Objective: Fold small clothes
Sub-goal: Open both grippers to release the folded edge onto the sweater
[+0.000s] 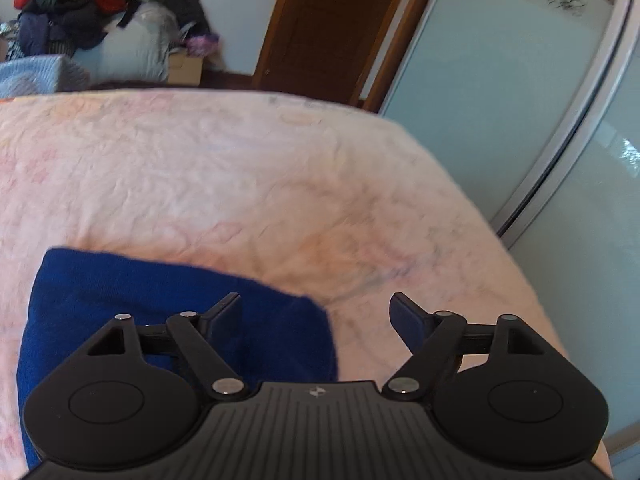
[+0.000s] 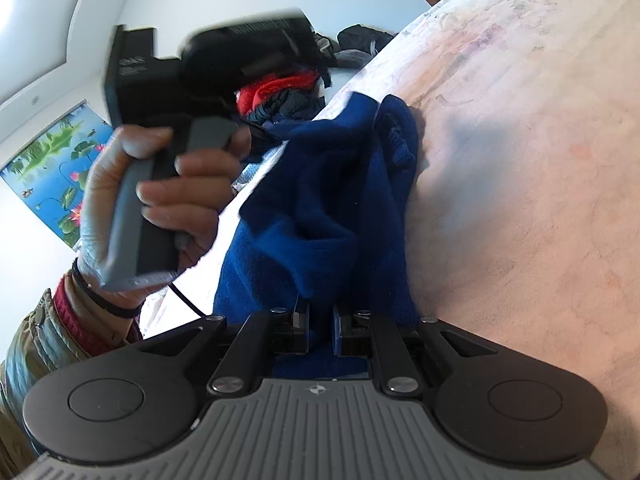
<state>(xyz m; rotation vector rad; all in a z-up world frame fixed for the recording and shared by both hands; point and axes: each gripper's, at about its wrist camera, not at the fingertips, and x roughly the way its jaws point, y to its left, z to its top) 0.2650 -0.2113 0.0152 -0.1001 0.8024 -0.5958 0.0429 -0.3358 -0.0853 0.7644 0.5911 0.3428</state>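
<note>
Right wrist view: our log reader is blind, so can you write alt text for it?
The right gripper pinches a blue garment lying bunched on a pale bed. To the left, a hand holds the left gripper's handle.

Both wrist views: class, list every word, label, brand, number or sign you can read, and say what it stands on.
No text reads clearly.
Pale print on the black housing of the left gripper: too blurred to read.
Small emblem on the left gripper's body: a symbol, no letters.
Same emblem on the right gripper's body: no letters.
</note>
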